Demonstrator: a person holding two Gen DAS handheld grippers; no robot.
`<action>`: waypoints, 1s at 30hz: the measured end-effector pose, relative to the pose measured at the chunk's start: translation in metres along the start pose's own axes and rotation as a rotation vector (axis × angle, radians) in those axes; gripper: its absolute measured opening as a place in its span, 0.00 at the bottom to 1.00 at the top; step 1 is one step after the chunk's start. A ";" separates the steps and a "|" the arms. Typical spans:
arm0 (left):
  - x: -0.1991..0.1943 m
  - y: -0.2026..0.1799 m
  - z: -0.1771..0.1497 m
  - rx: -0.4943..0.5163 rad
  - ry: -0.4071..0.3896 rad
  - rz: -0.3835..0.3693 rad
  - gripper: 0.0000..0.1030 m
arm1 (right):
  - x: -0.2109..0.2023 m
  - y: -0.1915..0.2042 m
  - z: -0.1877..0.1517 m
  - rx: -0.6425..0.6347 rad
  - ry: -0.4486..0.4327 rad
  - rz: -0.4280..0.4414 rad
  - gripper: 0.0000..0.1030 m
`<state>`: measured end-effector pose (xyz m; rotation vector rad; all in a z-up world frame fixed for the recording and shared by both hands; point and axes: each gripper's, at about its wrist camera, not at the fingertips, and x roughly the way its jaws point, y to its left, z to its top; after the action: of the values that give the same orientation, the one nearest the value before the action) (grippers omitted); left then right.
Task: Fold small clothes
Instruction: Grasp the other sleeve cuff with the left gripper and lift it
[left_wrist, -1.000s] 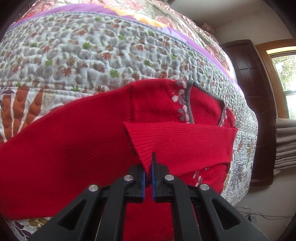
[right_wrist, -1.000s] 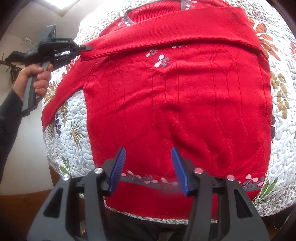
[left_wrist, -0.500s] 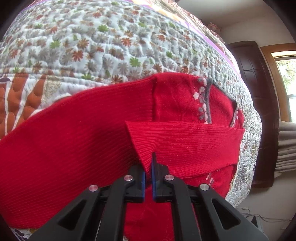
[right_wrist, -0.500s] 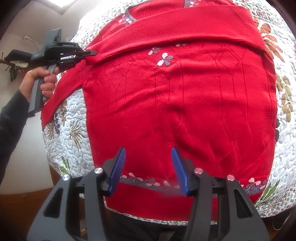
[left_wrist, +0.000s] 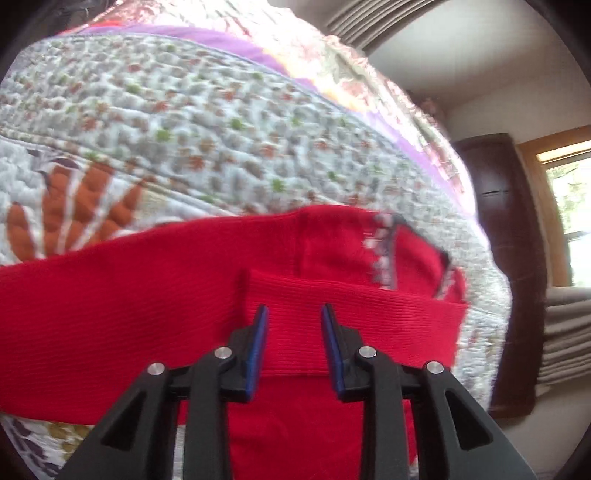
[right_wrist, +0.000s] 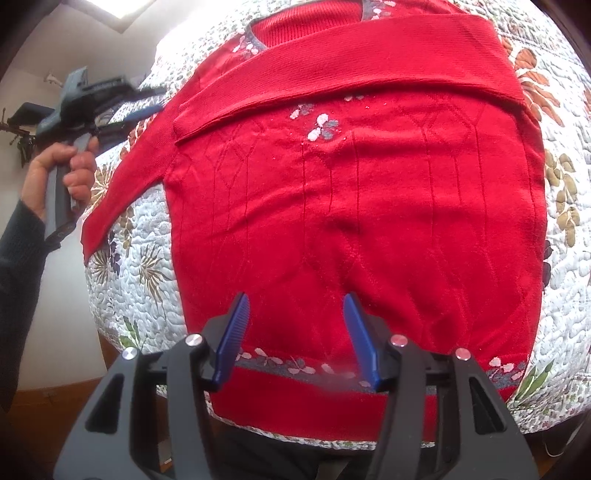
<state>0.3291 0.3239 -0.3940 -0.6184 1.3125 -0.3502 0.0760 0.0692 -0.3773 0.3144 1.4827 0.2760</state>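
Observation:
A red knit sweater (right_wrist: 354, 206) lies flat on a quilted bed, neckline away from the right wrist camera. One sleeve (right_wrist: 351, 70) is folded across the chest; its cuff end (left_wrist: 354, 328) lies loose in front of my left gripper (left_wrist: 294, 314), which is open with nothing between its blue pads. The other sleeve (right_wrist: 122, 192) stretches out to the left over the quilt. My right gripper (right_wrist: 297, 302) hovers open above the sweater's lower body, near the flowered hem band (right_wrist: 295, 367). The left gripper (right_wrist: 147, 107) shows from outside in the right wrist view, held by a hand.
The floral quilt (left_wrist: 207, 122) covers the bed all around the sweater. A dark wooden door (left_wrist: 509, 258) and a window (left_wrist: 569, 221) stand beyond the bed. A person's hand (right_wrist: 62, 173) and dark sleeve (right_wrist: 18, 266) are at the left bed edge.
My left gripper let go of the folded sleeve's cuff and opened, pulling back a little; the cuff now rests on the sweater. My right gripper stayed open over the hem.

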 end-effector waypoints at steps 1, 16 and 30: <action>0.014 -0.003 -0.002 0.006 0.032 -0.015 0.28 | 0.001 0.002 0.000 -0.004 0.002 0.000 0.52; -0.093 0.132 -0.082 -0.389 -0.233 -0.010 0.67 | -0.026 0.033 0.009 -0.076 -0.034 -0.029 0.58; -0.255 0.342 -0.206 -0.898 -0.654 0.107 0.75 | -0.003 0.116 0.009 -0.260 0.022 -0.018 0.62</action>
<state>0.0353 0.6934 -0.4263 -1.2724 0.8048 0.5441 0.0860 0.1753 -0.3305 0.0893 1.4514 0.4540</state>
